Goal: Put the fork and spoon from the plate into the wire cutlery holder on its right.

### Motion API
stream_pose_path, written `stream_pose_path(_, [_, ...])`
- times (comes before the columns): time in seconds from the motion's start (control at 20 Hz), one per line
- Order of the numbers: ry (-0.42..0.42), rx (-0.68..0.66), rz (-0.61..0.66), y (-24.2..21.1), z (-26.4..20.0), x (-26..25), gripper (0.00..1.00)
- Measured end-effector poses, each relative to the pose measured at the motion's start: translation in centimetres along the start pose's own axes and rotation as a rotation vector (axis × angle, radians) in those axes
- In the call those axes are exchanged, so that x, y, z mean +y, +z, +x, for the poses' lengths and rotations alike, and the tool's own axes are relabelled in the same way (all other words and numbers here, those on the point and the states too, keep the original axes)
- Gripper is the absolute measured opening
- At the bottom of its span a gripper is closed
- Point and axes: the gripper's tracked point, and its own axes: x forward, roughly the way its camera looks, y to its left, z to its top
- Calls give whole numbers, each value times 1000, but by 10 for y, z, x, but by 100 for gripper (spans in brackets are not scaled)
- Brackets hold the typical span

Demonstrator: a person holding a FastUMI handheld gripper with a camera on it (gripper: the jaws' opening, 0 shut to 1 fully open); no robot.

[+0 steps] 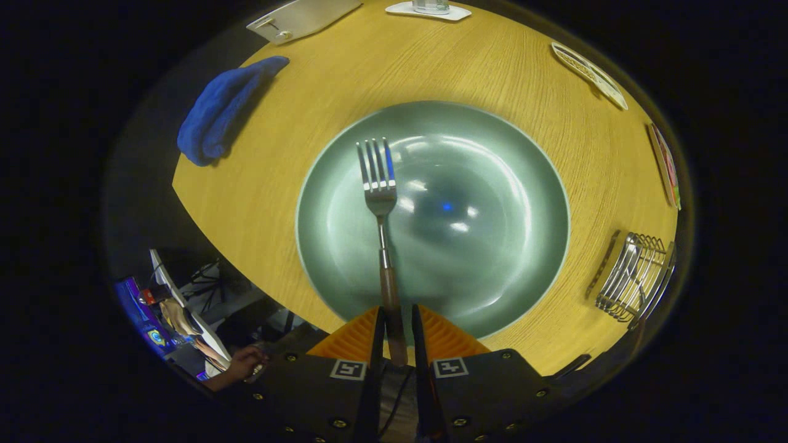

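The gripper (394, 335) pinches the fork (383, 227) by its wooden handle, both fingers pressing on it. The fork hangs over the green plate (492, 154), its long axis running straight from near to far, tines pointing away from the fingers. The wire holder (634, 280) stands to the right of the plate on the wooden table (295, 98) (whether it holds a spoon I cannot tell). Judging by this, the fork is yet to reach the holder.

Your tongs (394, 320) grip the fork (380, 203); bare desk (572, 184) lies open between plate (523, 258) and wire holder (637, 277) at right.
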Motion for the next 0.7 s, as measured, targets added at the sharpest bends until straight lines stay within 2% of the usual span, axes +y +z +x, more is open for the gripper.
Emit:
stream_pose_path(0.3, [-32, 42, -53, -13, 3, -12, 25])
stream_pose_path(0.45, [-55, 33, -89, -12, 2, -17, 15])
stream_pose_path(0.55, [-47, 8, -100, -7, -2, -15, 15])
stream_pose_path(0.6, [-55, 16, -118, -9, -9, -15, 4])
stream_pose_path(0.7, [-53, 13, -137, -8, -16, -18, 4])
